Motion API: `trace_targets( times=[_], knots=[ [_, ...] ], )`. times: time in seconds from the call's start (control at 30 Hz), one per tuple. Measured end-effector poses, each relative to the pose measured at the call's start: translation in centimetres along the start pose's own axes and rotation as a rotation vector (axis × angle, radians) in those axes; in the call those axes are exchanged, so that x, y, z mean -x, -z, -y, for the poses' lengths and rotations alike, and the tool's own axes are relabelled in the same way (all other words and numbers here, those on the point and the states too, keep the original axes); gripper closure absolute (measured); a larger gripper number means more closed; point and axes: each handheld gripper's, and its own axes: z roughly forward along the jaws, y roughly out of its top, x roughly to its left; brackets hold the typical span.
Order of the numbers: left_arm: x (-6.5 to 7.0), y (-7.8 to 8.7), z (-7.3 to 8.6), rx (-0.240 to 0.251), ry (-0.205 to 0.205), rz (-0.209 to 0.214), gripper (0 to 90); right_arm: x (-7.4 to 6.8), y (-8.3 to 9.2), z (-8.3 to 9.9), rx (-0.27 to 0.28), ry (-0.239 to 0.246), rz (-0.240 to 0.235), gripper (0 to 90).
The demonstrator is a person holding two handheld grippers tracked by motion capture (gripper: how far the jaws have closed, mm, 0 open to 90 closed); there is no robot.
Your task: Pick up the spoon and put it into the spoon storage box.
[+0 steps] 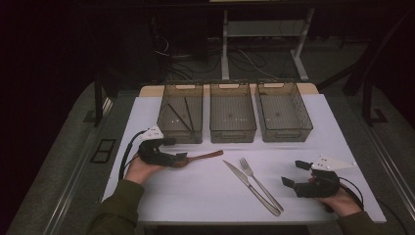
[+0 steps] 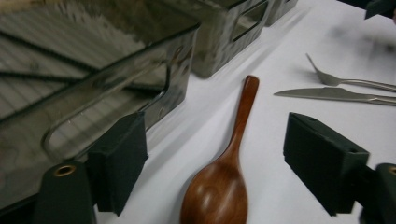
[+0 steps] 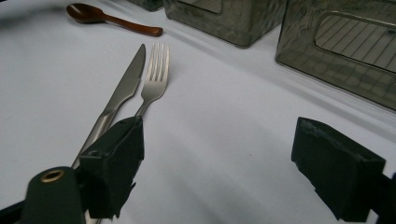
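A brown wooden spoon (image 1: 203,156) lies on the white table, its bowl toward my left gripper (image 1: 175,149). In the left gripper view the spoon (image 2: 219,186) has its bowl between the two black pads (image 2: 119,161), which stand apart from it on both sides, so my left gripper (image 2: 219,163) is open. A steel knife (image 1: 249,187) and fork (image 1: 259,183) lie side by side at the middle front. My right gripper (image 1: 295,174) rests at the right, open and holding nothing. In the right gripper view my right gripper (image 3: 217,172) points toward the knife (image 3: 123,91) and fork (image 3: 154,77).
Three translucent grey bins stand in a row at the back: the left bin (image 1: 180,136) holds two dark sticks, while the middle bin (image 1: 232,134) and right bin (image 1: 286,134) hold nothing. The left bin's wall (image 2: 93,93) is close to my left gripper's left jaw.
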Motion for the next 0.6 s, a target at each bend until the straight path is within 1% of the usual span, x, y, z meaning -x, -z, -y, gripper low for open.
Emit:
trace_targets(
  times=[0.1,0.3,0.37,0.6],
  knots=[
    [-0.1,-0.2,0.3,-0.023,0.002,-0.008,27.3,-0.1,0.0,0.0,0.0,0.007,0.001,16.2],
    [0.1,-0.8,0.6,-0.071,-0.013,0.003,34.6,-0.1,0.2,0.0,0.002,0.009,0.01,16.2],
    [0.1,-0.9,0.7,-0.09,-0.006,-0.005,37.6,-0.1,0.2,0.0,0.001,0.008,0.011,16.2],
    [-0.2,-0.9,1.3,-0.121,0.0,0.008,43.8,-0.1,0.2,0.0,0.002,0.013,0.016,16.3]
  ],
)
